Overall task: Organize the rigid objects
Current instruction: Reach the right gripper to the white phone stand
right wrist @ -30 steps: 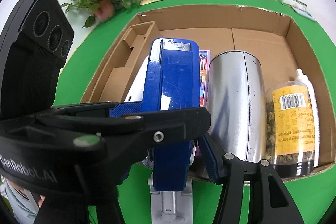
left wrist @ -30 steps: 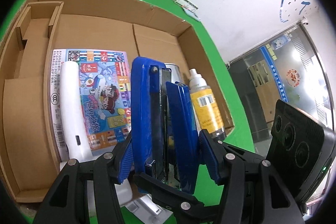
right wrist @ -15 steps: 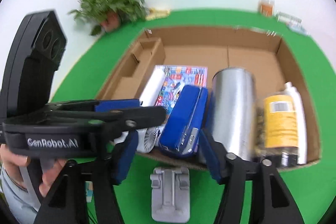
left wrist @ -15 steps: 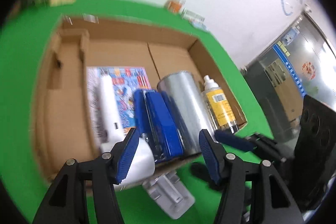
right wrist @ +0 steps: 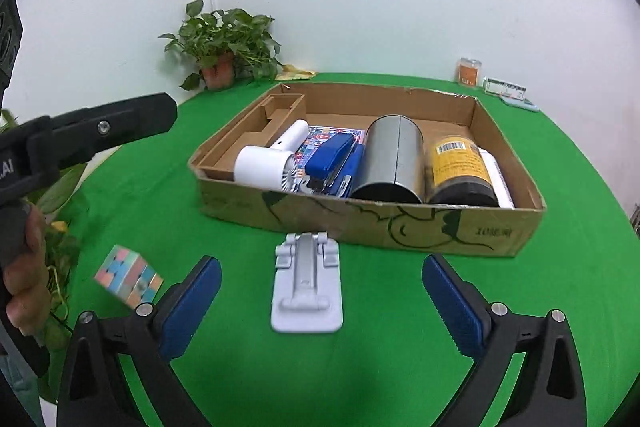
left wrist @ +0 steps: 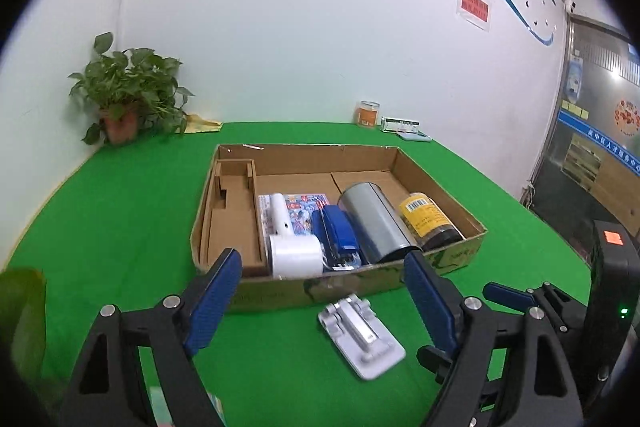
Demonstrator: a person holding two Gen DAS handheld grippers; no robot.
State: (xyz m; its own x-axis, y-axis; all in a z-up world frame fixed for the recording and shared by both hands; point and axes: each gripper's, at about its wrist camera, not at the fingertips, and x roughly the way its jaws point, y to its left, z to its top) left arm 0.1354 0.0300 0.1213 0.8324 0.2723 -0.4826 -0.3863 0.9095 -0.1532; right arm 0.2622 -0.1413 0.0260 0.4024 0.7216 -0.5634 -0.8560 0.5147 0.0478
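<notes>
On the desk [right wrist: 400,367], the box [right wrist: 372,223] already holds the stapler [right wrist: 332,157]. The stand [right wrist: 307,287] lies just before the box's near wall, long axis pointing boxward, directly ahead of the right gripper [right wrist: 320,301], nearer than the left gripper [left wrist: 324,297]. Both have just been opening; nothing is held.

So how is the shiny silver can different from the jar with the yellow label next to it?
The silver can is plain bare metal, while the yellow-label jar wears a printed label with a barcode. The silver can is longer and wider than the jar. The silver can touches the blue stapler; the jar lies against a white bottle. Both lie on their sides in the cardboard box.
</notes>
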